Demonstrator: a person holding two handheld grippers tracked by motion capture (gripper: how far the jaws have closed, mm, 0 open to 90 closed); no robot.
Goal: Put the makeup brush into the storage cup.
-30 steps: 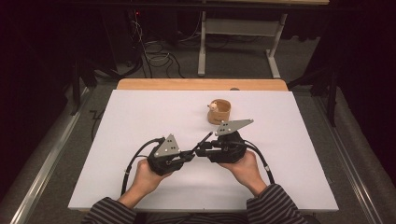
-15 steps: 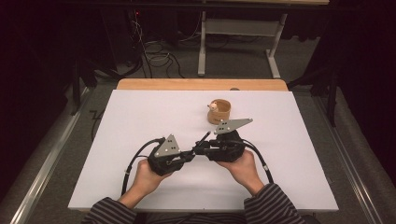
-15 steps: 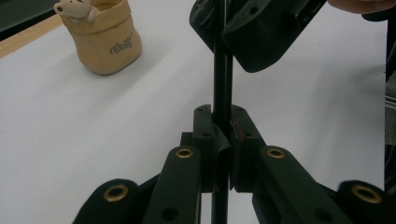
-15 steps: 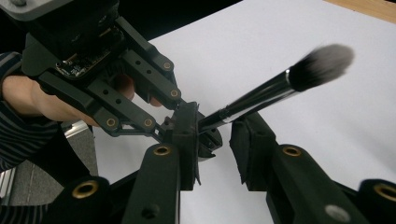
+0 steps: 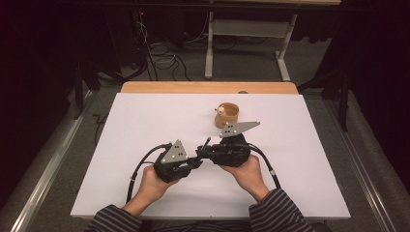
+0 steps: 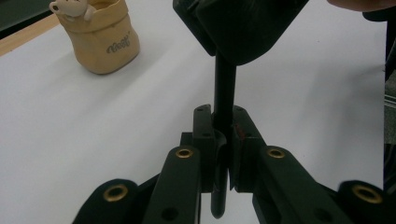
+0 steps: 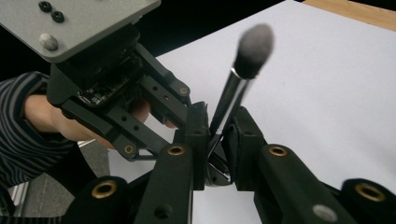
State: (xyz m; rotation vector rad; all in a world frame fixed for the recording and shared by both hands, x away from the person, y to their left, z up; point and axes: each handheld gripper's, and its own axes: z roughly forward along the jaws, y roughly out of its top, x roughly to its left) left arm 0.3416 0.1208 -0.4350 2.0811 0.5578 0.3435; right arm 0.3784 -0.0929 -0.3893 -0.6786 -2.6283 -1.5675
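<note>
Both grippers meet over the near middle of the white table (image 5: 145,121), tips facing each other. Left gripper (image 6: 223,154) is clamped on the black handle of a makeup brush (image 7: 243,70); the handle runs upright between its jaws in the left gripper view. Right gripper (image 7: 218,140) has just been closing, and its jaws now press on the brush's silver ferrule, with the grey bristle head tilted up and right above them. Left hand (image 5: 150,186) and right hand (image 5: 249,171) grasp the gripper bodies from behind, forearms in striped sleeves (image 5: 280,212) entering from the near edge. Beyond the right gripper, well apart from the brush, stands a tan pouch (image 5: 227,114) with a small bear figure (image 6: 70,8) on its rim.
</note>
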